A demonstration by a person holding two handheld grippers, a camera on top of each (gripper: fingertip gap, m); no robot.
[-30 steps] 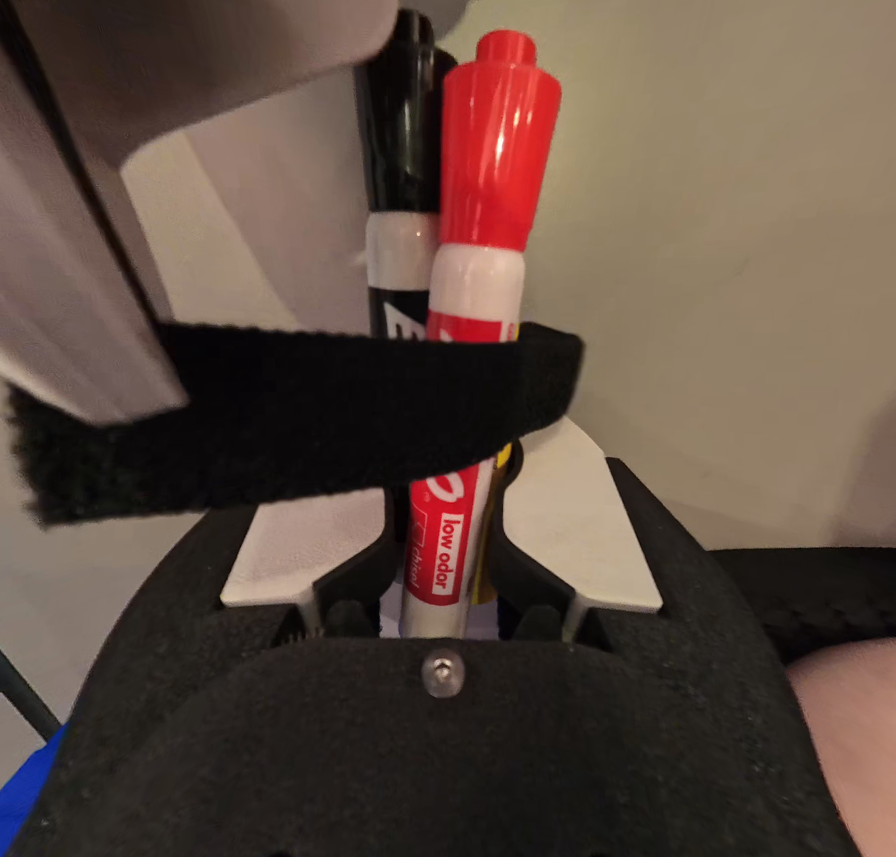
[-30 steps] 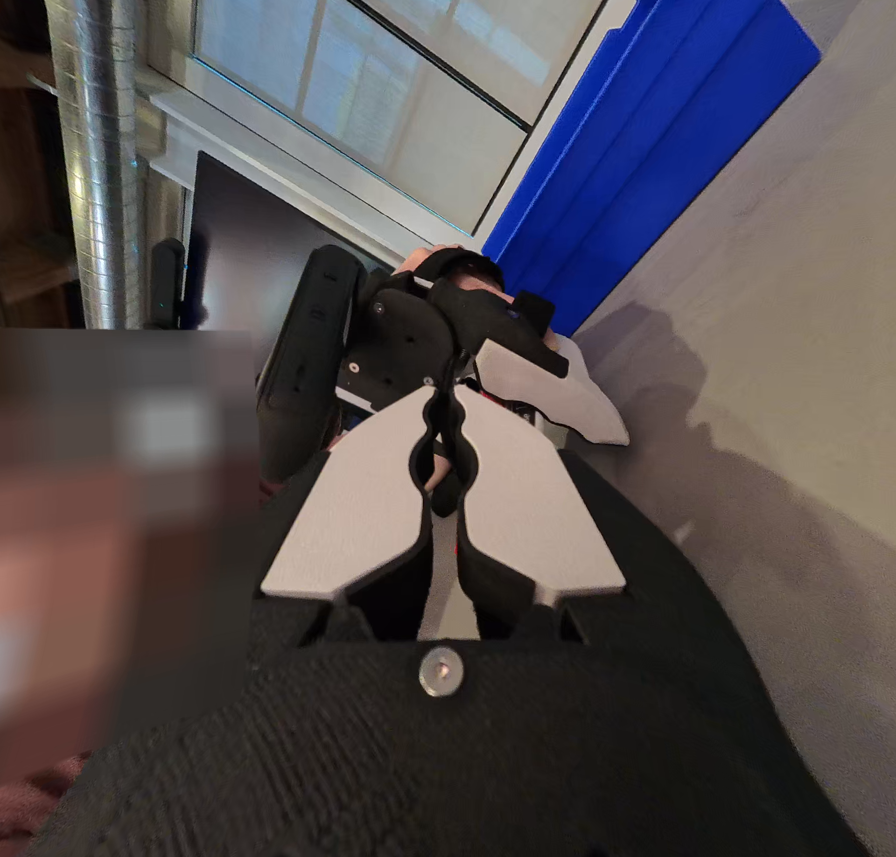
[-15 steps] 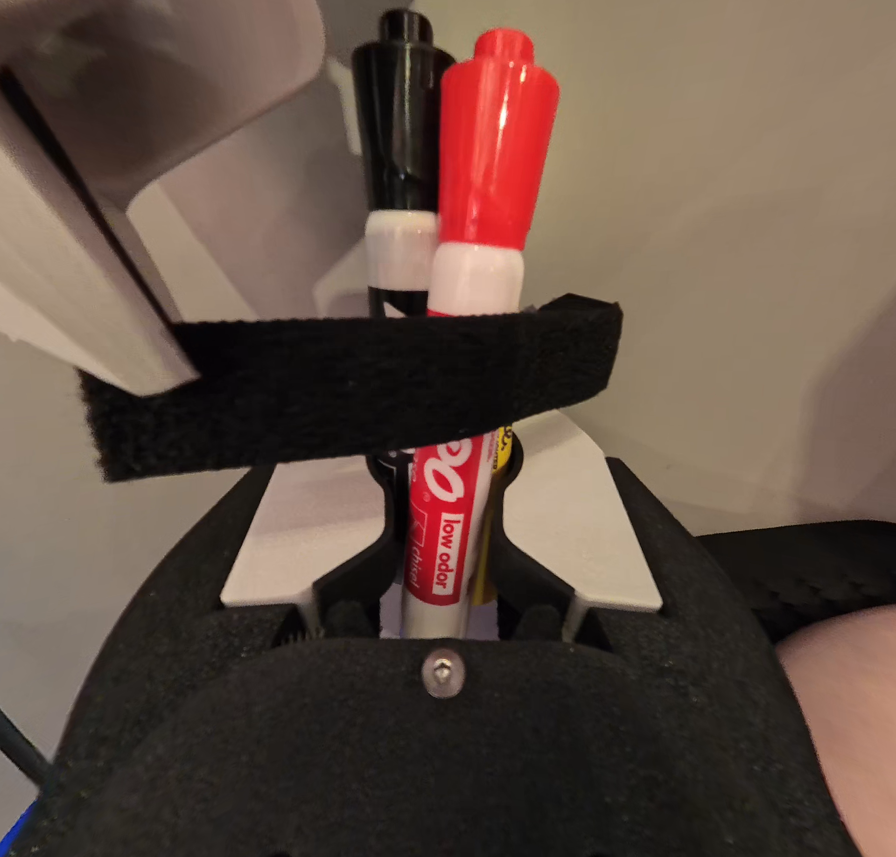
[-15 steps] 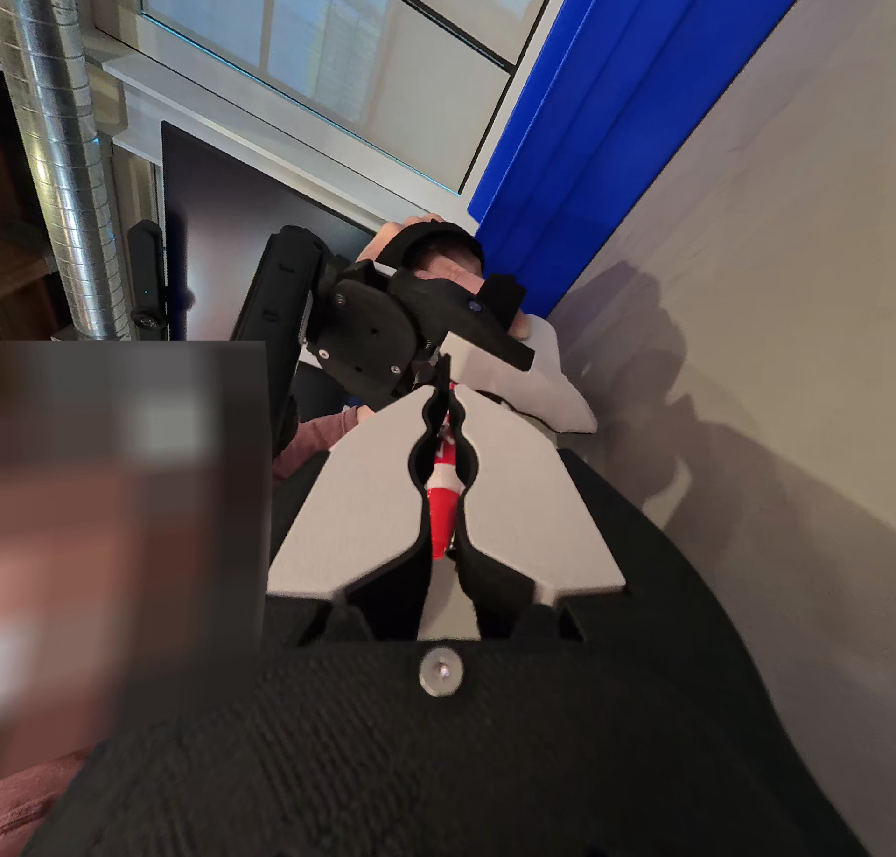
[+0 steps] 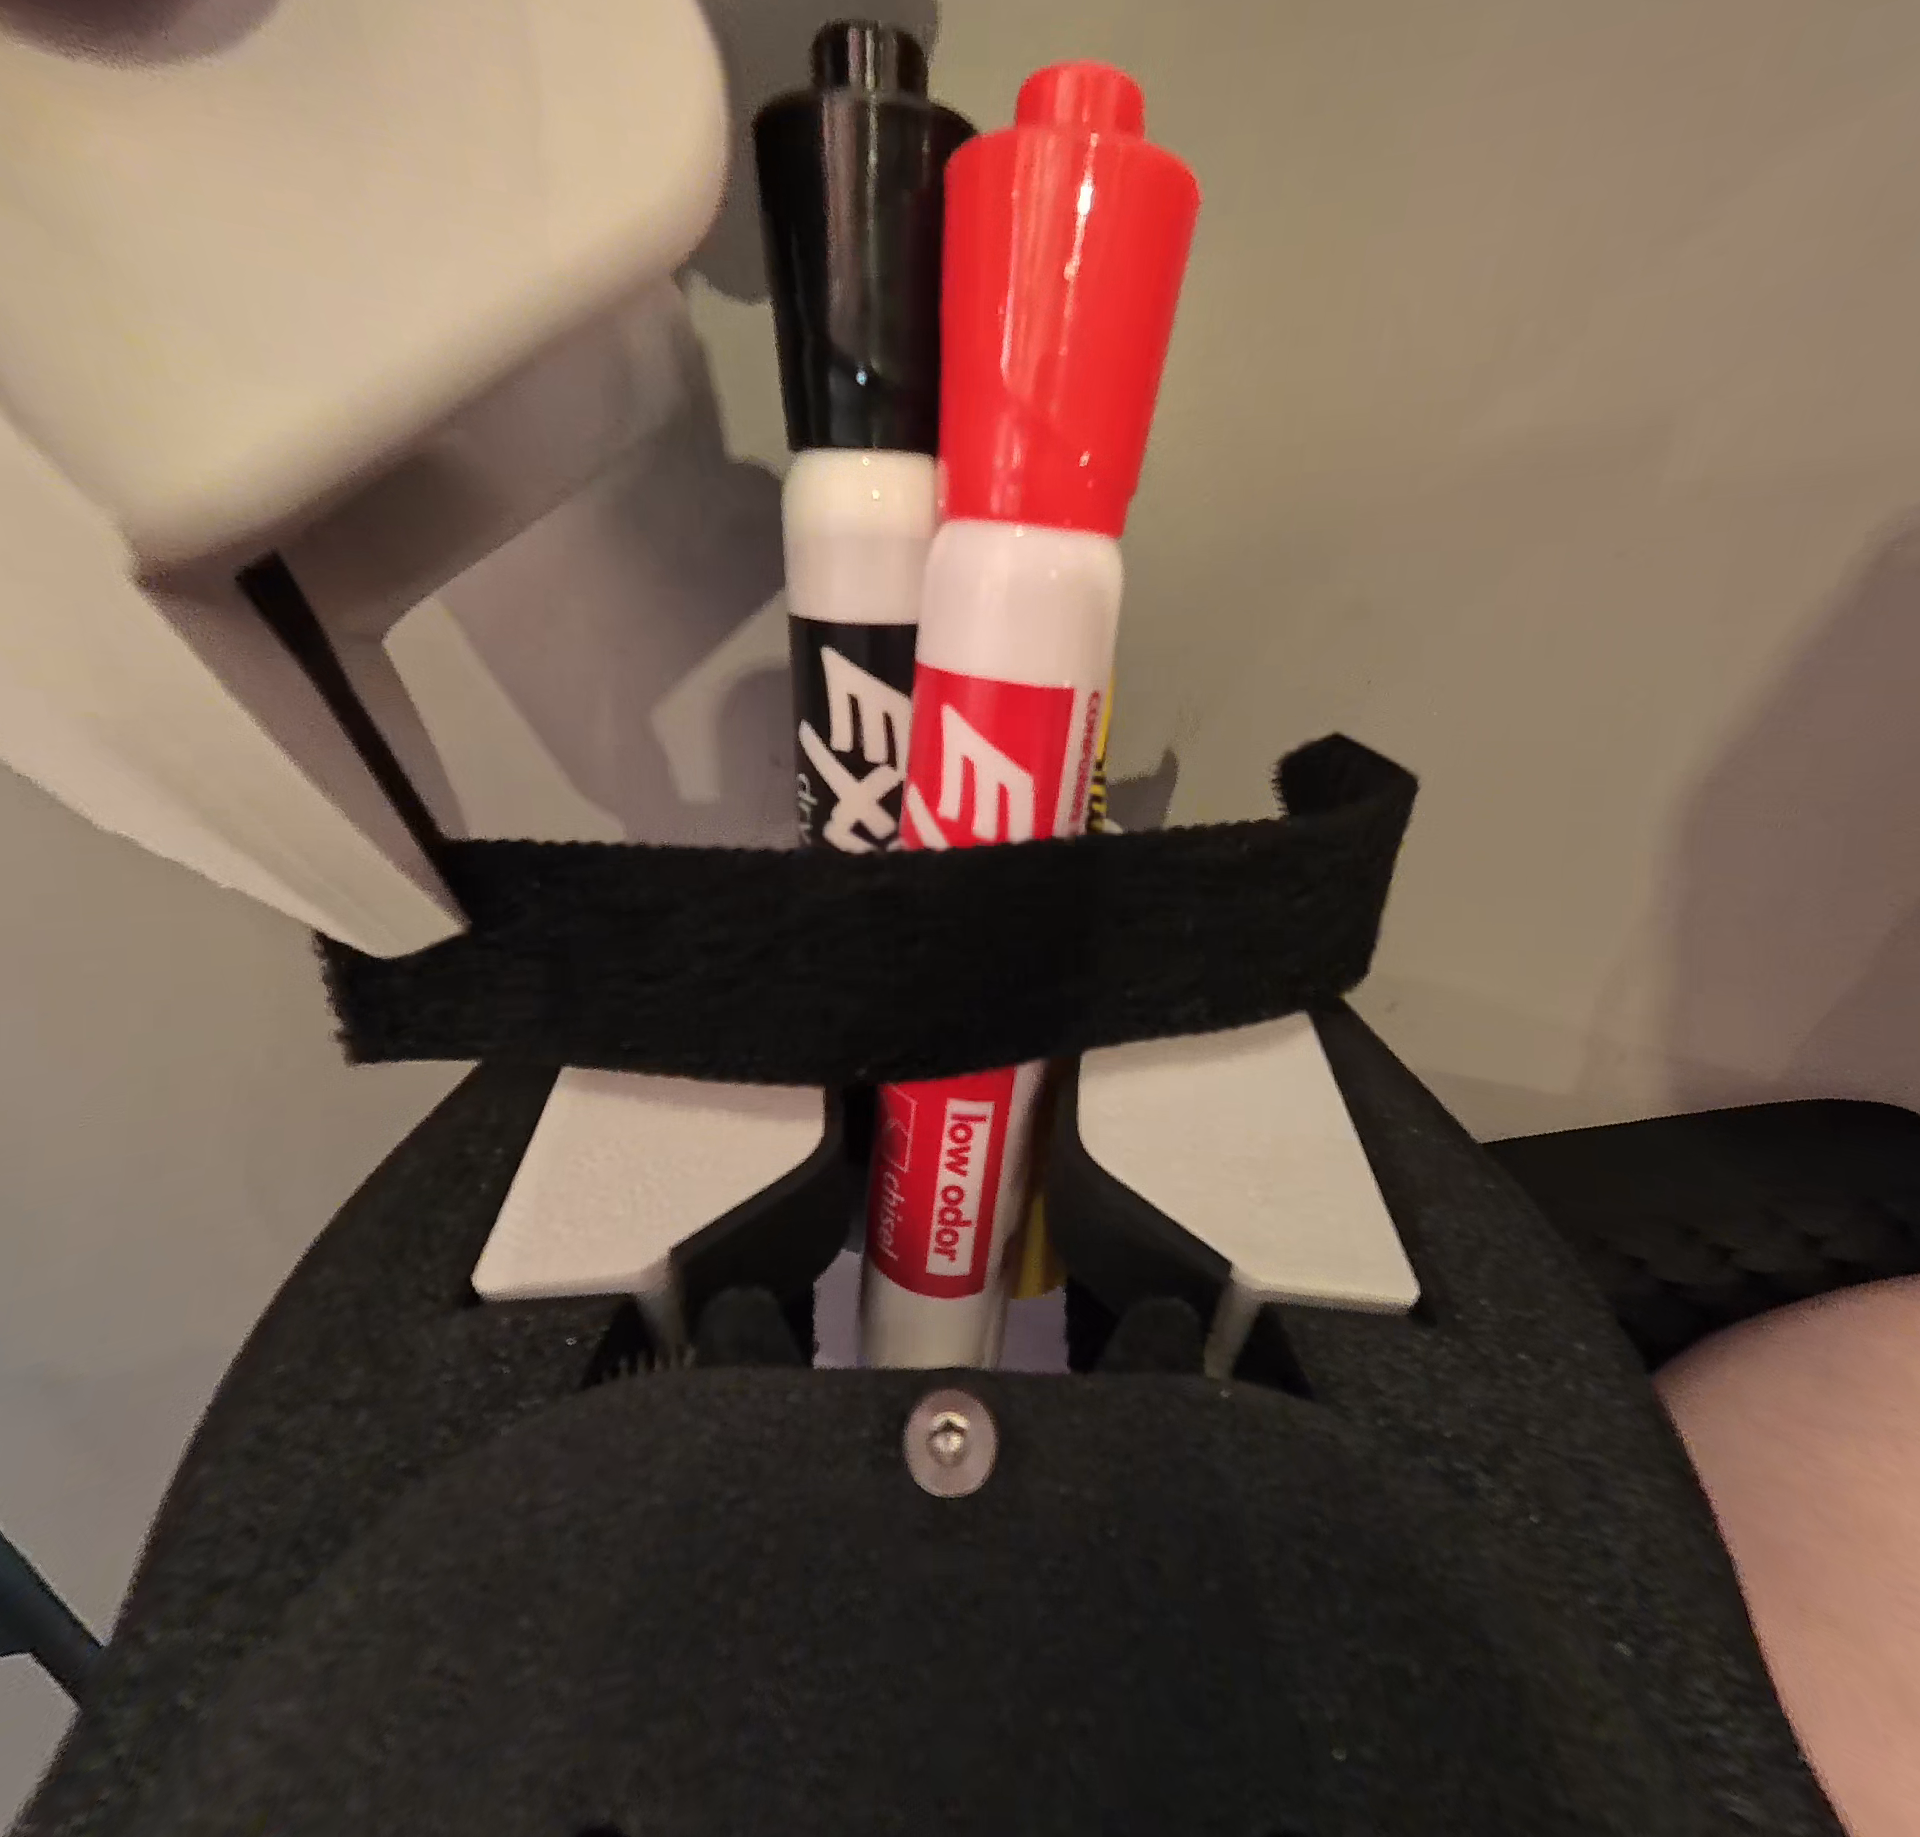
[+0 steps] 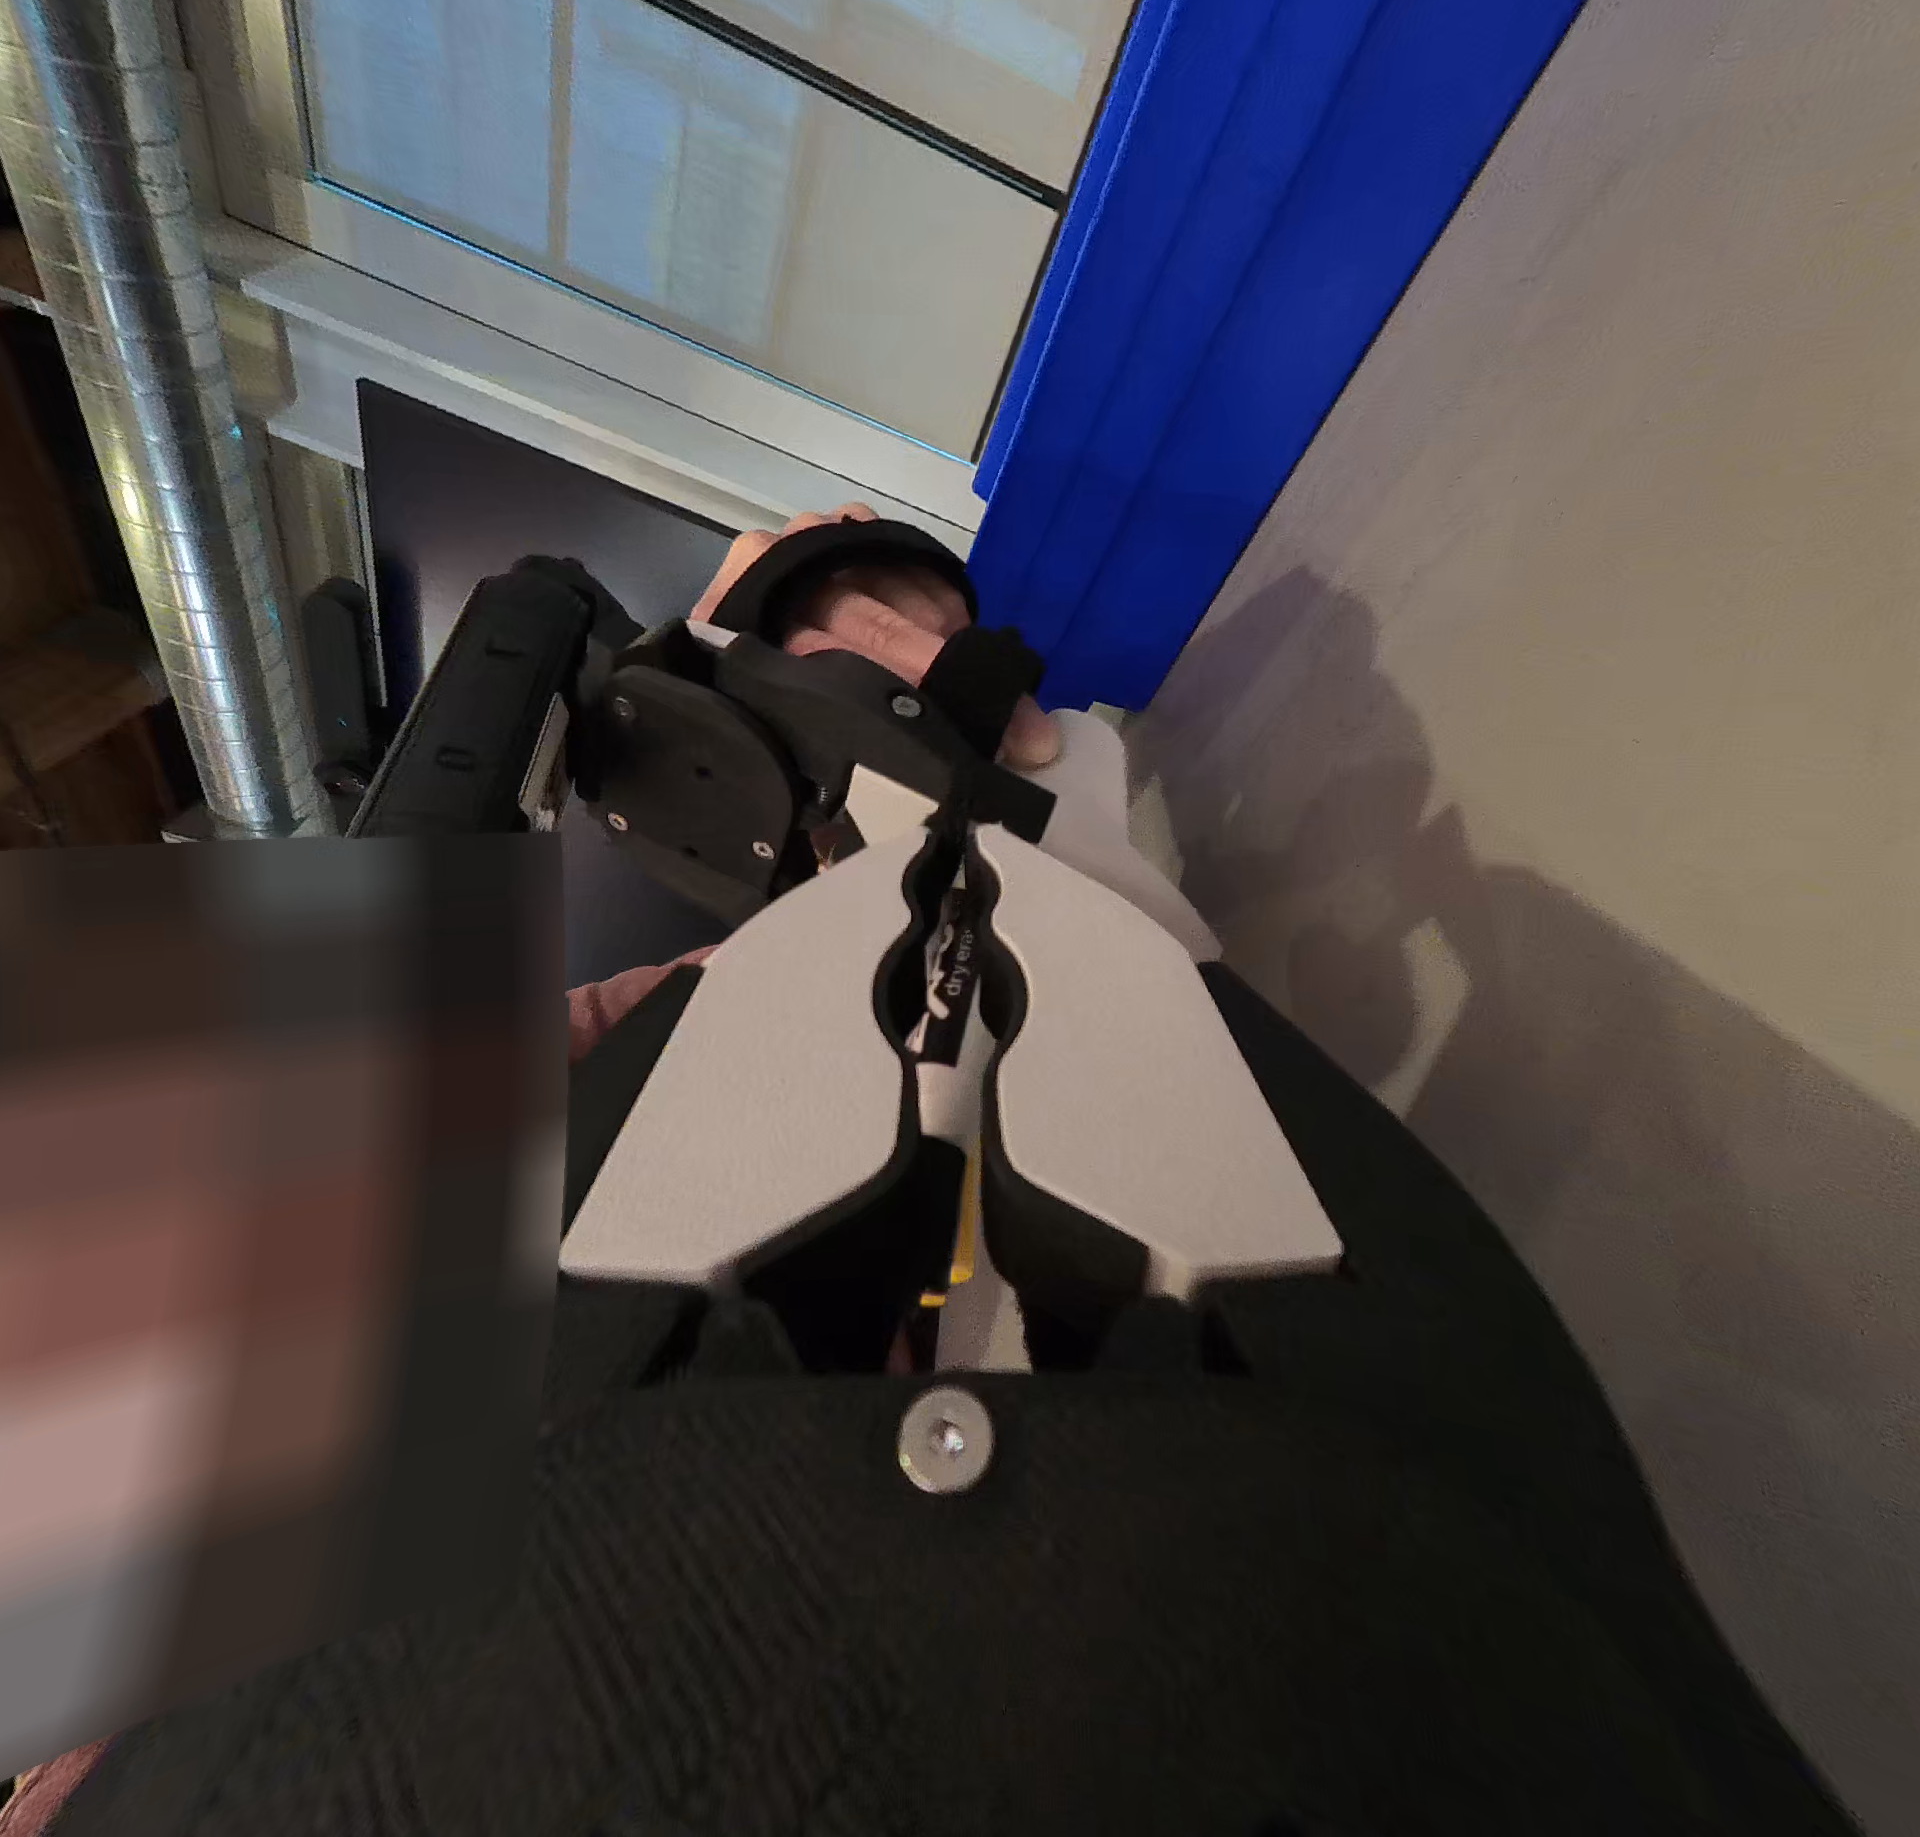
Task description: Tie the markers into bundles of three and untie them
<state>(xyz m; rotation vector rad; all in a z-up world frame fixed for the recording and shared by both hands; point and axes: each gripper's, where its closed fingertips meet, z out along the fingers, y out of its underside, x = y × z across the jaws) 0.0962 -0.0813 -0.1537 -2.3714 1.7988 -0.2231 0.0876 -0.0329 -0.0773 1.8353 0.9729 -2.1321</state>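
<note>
In the left wrist view my left gripper [image 5: 951, 1091] is shut on three markers that stand up out of it: a red marker [image 5: 1049, 457], a black marker [image 5: 852, 333] and a yellow one [image 5: 1103, 748] that barely shows behind them. A black hook-and-loop strap [image 5: 852, 946] loops loosely around the markers just above the left fingers. My right gripper [image 5: 416, 894] comes in from the upper left and is shut on the strap's left end. In the right wrist view the right gripper [image 6: 951, 837] is shut, and the left gripper [image 6: 727, 748] is just beyond it. The black marker [image 6: 951, 987] shows between its fingers.
A pale table surface [image 5: 1558, 437] lies behind the markers. A blue bin [image 6: 1247, 281] stands on the table past the left gripper. A window, a metal duct [image 6: 156, 437] and a dark screen [image 6: 499, 499] are farther back. A person's hand [image 6: 883, 634] holds the left gripper. My hands' fingertips stand some 9 cm from each other.
The strap has slid lower on the markers and its loop has widened to the right. The tail past the right fingers is shorter. The right gripper has come closer to the left one.
</note>
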